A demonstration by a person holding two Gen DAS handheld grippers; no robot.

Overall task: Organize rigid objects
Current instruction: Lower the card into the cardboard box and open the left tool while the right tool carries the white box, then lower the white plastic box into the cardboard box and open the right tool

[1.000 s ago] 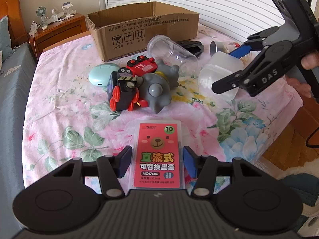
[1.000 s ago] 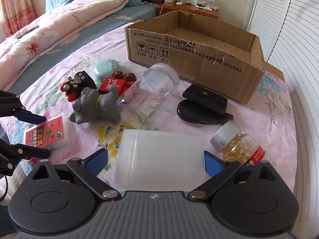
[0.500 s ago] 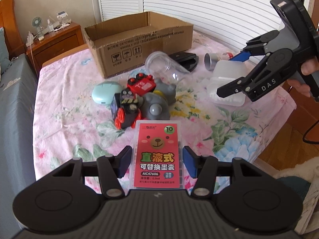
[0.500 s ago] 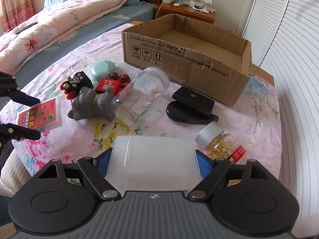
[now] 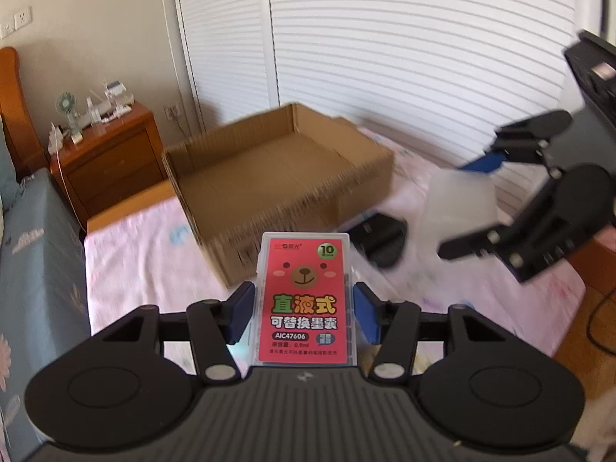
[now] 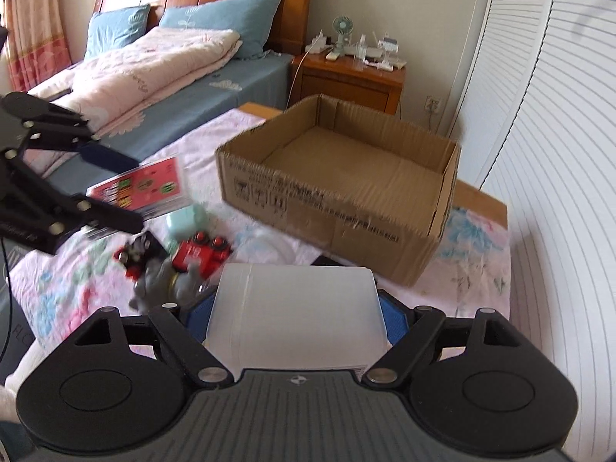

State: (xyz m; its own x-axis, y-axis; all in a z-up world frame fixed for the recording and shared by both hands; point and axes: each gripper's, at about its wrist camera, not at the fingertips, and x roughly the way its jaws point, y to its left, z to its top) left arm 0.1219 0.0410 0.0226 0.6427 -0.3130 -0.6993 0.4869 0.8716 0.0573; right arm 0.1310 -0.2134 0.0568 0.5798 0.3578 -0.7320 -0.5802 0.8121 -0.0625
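My left gripper (image 5: 304,308) is shut on a clear case with a red bear label (image 5: 304,300) and holds it in the air in front of the open cardboard box (image 5: 277,177). The case also shows in the right wrist view (image 6: 142,188). My right gripper (image 6: 294,315) is shut on a frosted white plastic container (image 6: 296,319), raised above the bed near the box (image 6: 338,188). In the left wrist view the container (image 5: 458,208) hangs to the right of the box.
Toys lie on the floral sheet: a red car (image 6: 202,254), a grey figure (image 6: 165,285), a dark train (image 6: 138,254), a mint case (image 6: 184,219). A black object (image 5: 379,238) lies by the box. A wooden nightstand (image 6: 346,81) stands behind.
Both grippers have lifted their loads off the bed and moved toward the cardboard box. The box now looks larger and its inside shows.
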